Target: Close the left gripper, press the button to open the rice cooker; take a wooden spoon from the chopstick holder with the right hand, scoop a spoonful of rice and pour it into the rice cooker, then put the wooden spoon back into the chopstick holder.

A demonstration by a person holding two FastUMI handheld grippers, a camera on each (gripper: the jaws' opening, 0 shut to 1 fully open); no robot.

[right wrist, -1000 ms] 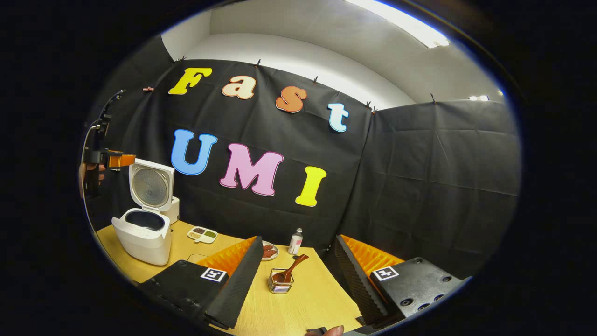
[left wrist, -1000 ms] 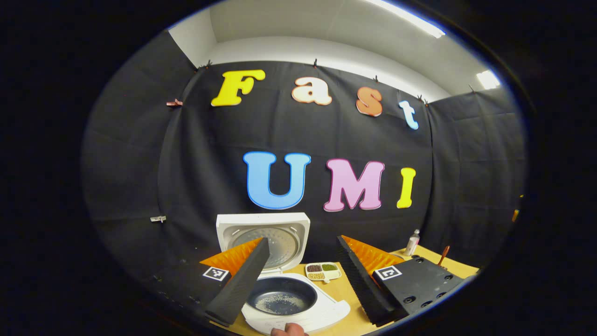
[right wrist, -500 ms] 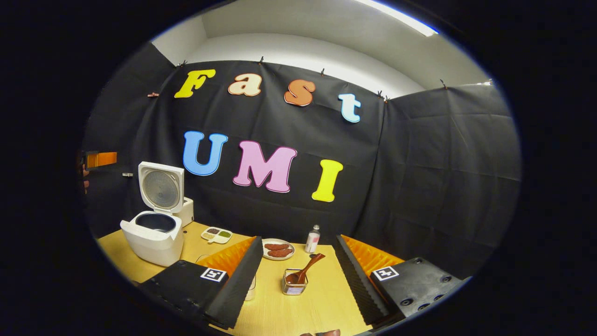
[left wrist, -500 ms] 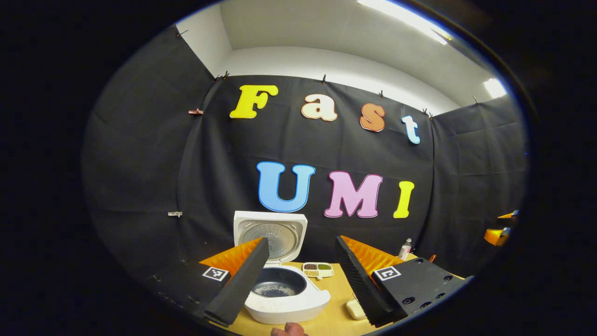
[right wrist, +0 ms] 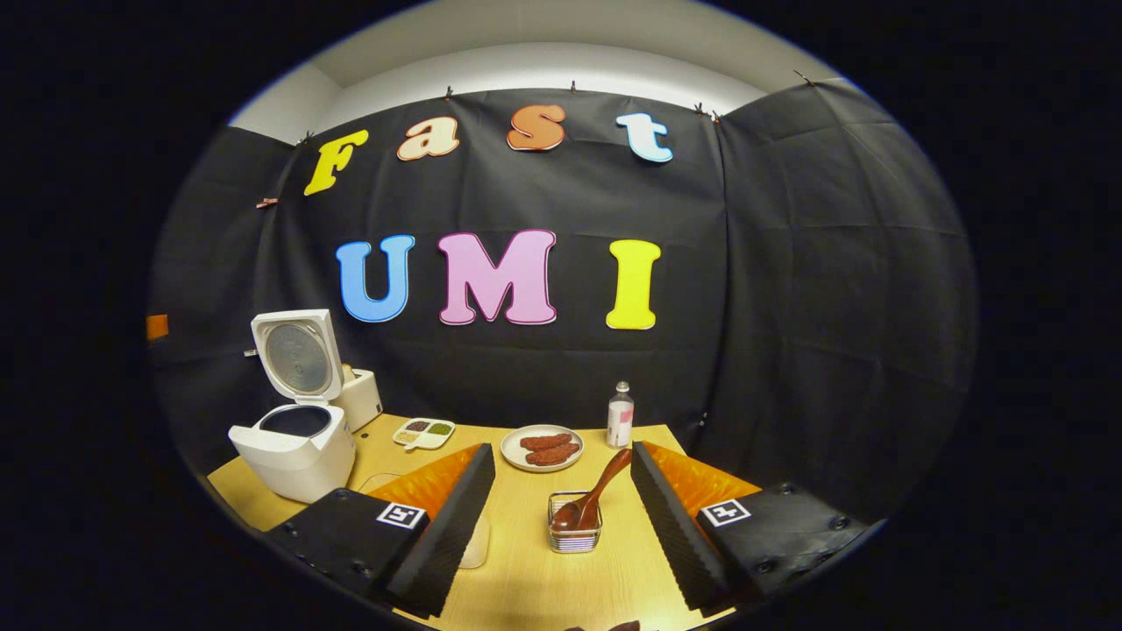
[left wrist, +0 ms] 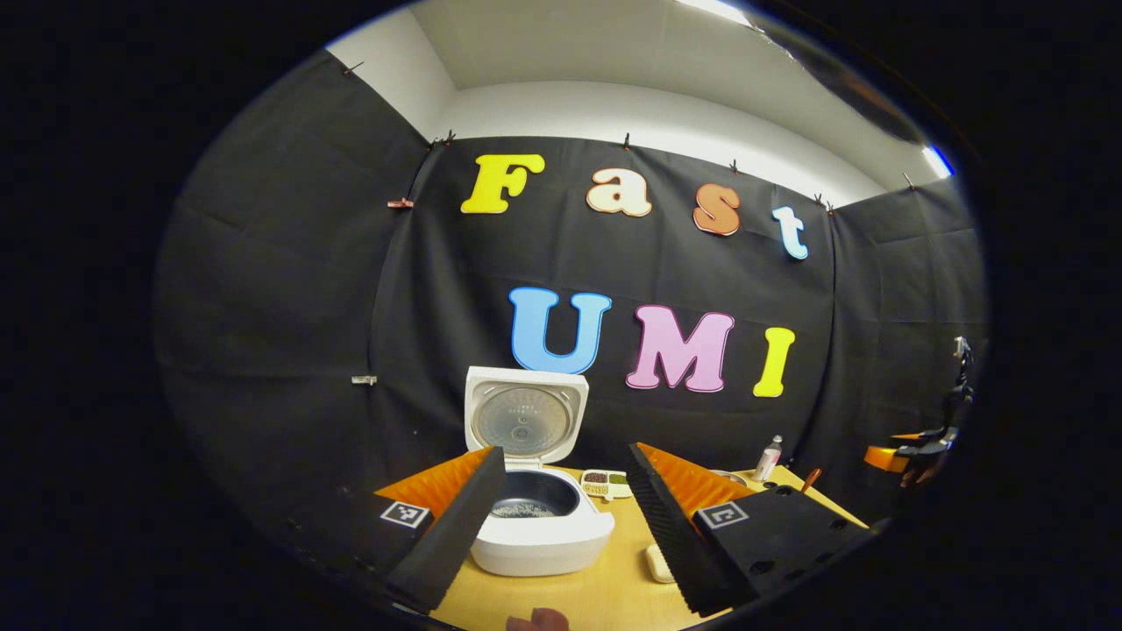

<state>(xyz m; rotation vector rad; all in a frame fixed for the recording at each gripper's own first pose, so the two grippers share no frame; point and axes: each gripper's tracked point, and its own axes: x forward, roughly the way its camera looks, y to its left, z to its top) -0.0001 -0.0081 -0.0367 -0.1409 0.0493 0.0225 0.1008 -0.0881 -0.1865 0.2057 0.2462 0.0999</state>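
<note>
The white rice cooker [left wrist: 539,530] stands open, its lid [left wrist: 524,421] upright and rice grains in its dark pot [left wrist: 529,506]. My left gripper [left wrist: 565,450] hangs open, drawn back in front of the cooker and holding nothing. In the right gripper view the wooden spoon [right wrist: 598,492] leans in the wire chopstick holder [right wrist: 574,536] on the table, bowl end down. My right gripper [right wrist: 562,447] is open above the table's near side, with the holder straight ahead between its fingers and apart from them. The cooker [right wrist: 294,449] stands at the table's left.
On the wooden table [right wrist: 526,587] sit a plate of sausages [right wrist: 543,447], a small bottle [right wrist: 620,416], a divided dish of grains [right wrist: 422,431] and a white box [right wrist: 364,399] behind the cooker. A pale item [right wrist: 478,545] lies half hidden by my right gripper's left finger.
My left gripper has pulled back from the cooker, which now looks smaller and farther. My right gripper has swung and tilted so the holder with the spoon sits centred between its fingers.
</note>
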